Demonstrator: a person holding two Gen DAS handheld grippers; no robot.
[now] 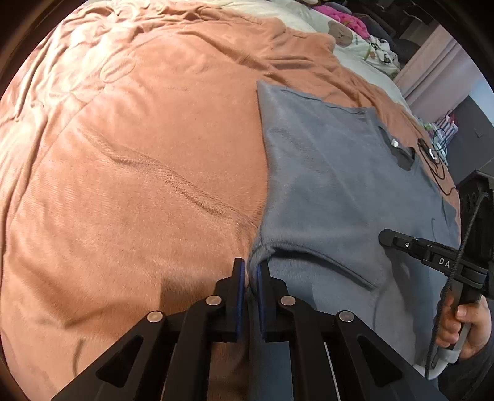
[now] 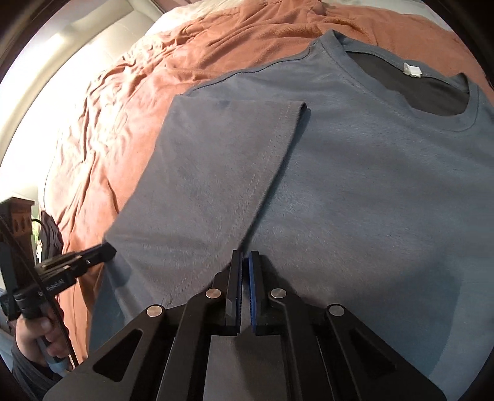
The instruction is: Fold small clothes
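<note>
A grey-blue T-shirt (image 1: 333, 185) (image 2: 370, 200) lies flat on an orange blanket (image 1: 139, 185) (image 2: 139, 92), collar and white label (image 2: 412, 69) at the far end. One sleeve (image 2: 216, 169) is folded in over the body. My left gripper (image 1: 250, 265) is shut on the shirt's left side edge, with grey cloth between its blue pads; in the right wrist view it shows at the shirt's left edge (image 2: 108, 250). My right gripper (image 2: 245, 256) is shut on the cloth at the low end of the sleeve hem. It also shows over the shirt (image 1: 384, 237), held by a hand (image 1: 463, 327).
A heap of pink and printed clothes (image 1: 349, 24) lies at the far end of the bed. A small black device with a cable (image 1: 432, 152) rests on the blanket beyond the collar. Dark wooden furniture (image 2: 18, 216) stands at the left bedside.
</note>
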